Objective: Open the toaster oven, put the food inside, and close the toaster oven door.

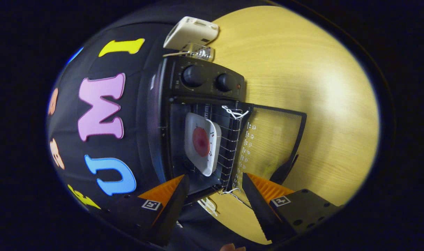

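The view is rolled sideways. A black toaster oven [205, 82] with two knobs stands on the wooden table, its glass door [271, 139] folded down flat and open. Inside, on the wire rack [229, 146], rests a white square plate [203, 158] with a round red slice of food [201, 141] on it. My gripper [215, 183] is open, its two fingers spread wide just in front of the oven's mouth, near one end of the rack and the door hinge. Nothing is between the fingers.
A white box-shaped device [191, 32] with a clear plastic piece lies beyond the oven's knob end. The wooden table [320, 87] spreads out past the open door. Black booth cloth hangs behind the oven.
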The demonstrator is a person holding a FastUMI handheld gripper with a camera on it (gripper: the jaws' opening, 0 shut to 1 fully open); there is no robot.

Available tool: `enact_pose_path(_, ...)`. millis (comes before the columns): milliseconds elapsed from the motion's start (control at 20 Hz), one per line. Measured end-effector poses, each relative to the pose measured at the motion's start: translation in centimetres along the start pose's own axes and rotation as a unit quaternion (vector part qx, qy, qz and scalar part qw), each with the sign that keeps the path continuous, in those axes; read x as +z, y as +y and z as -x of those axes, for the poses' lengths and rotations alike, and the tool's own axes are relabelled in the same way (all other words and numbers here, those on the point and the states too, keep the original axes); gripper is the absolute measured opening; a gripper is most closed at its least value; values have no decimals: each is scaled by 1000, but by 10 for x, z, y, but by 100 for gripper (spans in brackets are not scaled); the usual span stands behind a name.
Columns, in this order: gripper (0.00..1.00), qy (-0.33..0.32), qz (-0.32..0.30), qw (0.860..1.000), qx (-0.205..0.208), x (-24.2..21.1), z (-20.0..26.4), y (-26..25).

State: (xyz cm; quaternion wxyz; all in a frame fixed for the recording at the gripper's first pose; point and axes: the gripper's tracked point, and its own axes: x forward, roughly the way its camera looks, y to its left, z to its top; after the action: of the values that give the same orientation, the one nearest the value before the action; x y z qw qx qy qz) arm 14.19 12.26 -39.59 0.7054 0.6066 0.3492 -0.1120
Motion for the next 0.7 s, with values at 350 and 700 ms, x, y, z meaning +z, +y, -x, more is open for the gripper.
enact_pose_path(350, 98, 16, 246, 968, -41, -11, 38, -65)
enact_pose_path(700, 99, 14, 546, 831, -99, -25, 35, -122)
